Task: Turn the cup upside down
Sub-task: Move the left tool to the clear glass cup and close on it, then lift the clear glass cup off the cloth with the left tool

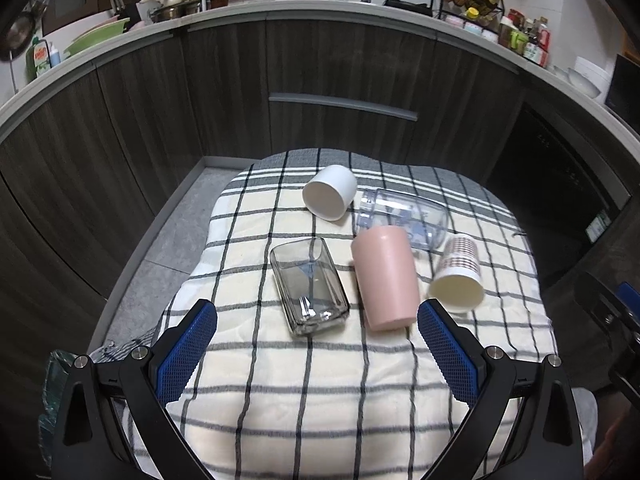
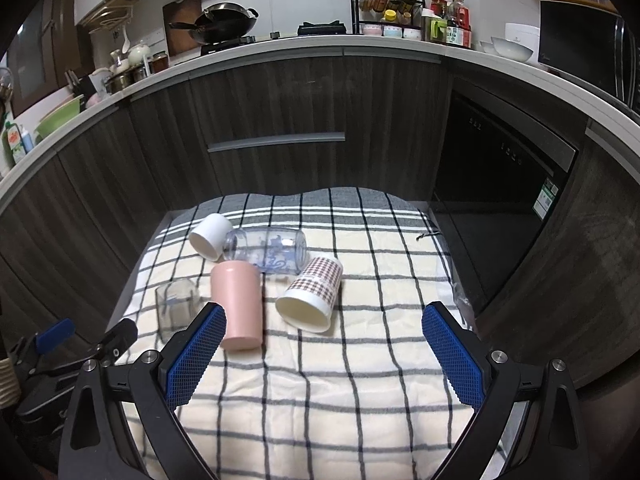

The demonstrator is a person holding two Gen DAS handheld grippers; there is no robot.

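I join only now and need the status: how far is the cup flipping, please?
Done: nothing. The white cup, clear printed cup, pink cup, checked paper cup and square glass all lie sideways on the plaid cloth. In hand: nothing; left gripper and right gripper are open. Left: every flip.

Both wrist cameras look forward and down over a checked cloth (image 1: 320, 380) toward dark kitchen cabinets (image 1: 344, 72). The left wrist view sits nearer the pink cup (image 1: 386, 280); the right wrist view (image 2: 240, 304) looks from farther right. Both share the cup cluster, cloth and counter (image 2: 304, 46).
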